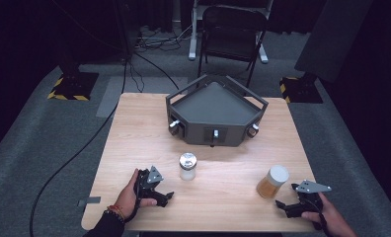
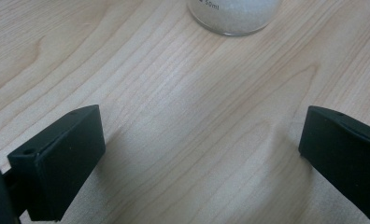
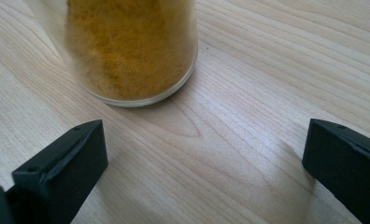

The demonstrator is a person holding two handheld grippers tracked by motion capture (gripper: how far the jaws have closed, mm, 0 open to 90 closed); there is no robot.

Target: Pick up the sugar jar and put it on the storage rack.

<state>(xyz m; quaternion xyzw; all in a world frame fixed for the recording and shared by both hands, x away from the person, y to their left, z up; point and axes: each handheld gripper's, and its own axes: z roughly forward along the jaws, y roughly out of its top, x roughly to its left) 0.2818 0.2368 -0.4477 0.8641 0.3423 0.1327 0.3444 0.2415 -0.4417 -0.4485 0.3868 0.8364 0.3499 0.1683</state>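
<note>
Two jars standing on table (image 1: 134,128) | left gripper (image 1: 154,190) spread, empty — white-filled jar (image 1: 187,166) at 2 o'clock | right gripper (image 1: 297,201) spread, empty — yellow-powder jar (image 1: 272,181) at 10 o'clock | risking tipping either jar — striking off-centre.

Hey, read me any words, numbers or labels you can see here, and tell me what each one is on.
"50ml" on the glass jar of white grains, at the top edge of the left gripper view; any print above it is cut off.
No readable text on the jar of yellow powder.
No text on the grey tray.
</note>
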